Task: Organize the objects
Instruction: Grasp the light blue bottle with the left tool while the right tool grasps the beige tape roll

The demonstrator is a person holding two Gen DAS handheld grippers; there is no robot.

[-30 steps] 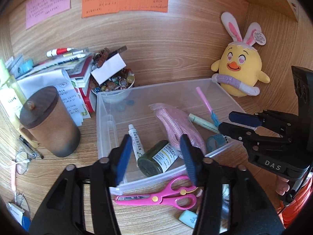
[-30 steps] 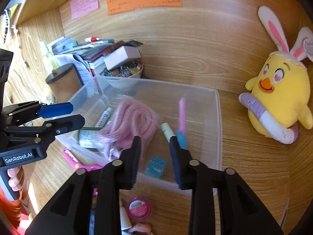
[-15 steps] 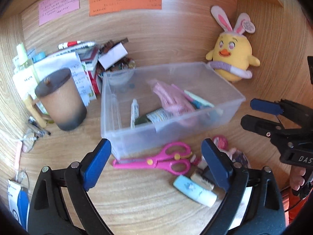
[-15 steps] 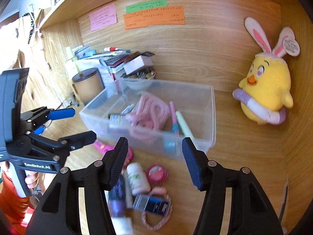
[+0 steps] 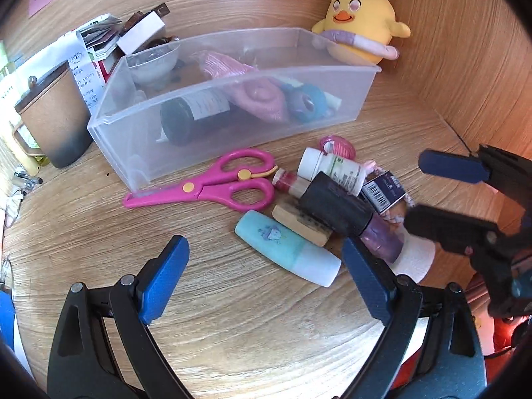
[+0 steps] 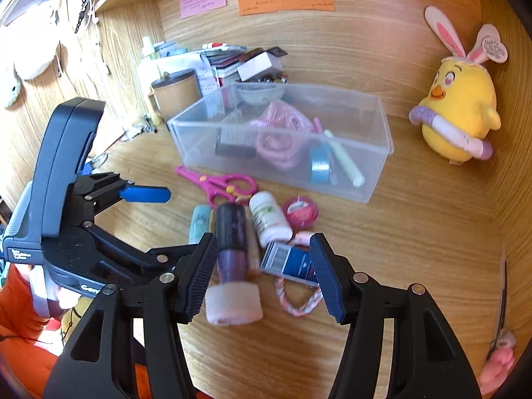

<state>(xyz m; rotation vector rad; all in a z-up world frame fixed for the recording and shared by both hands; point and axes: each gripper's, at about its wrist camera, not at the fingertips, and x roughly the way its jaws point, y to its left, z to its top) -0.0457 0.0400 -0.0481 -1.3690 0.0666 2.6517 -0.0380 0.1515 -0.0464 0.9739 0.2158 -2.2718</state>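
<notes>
A clear plastic bin holds a dark bottle, a pink cord bundle and blue tape. In front of it on the desk lie pink scissors, a teal tube, a white pill bottle, a purple bottle with a black cap, a blue box and a pink round case. My left gripper is open and empty above the teal tube. My right gripper is open and empty over the purple bottle and blue box.
A yellow chick plush sits at the back right. A brown lidded cup and a stack of books and papers stand left of the bin. Wooden walls close the back and right.
Both grippers have pulled back from the bin, dropped lower over the loose items in front of it, and opened wider.
</notes>
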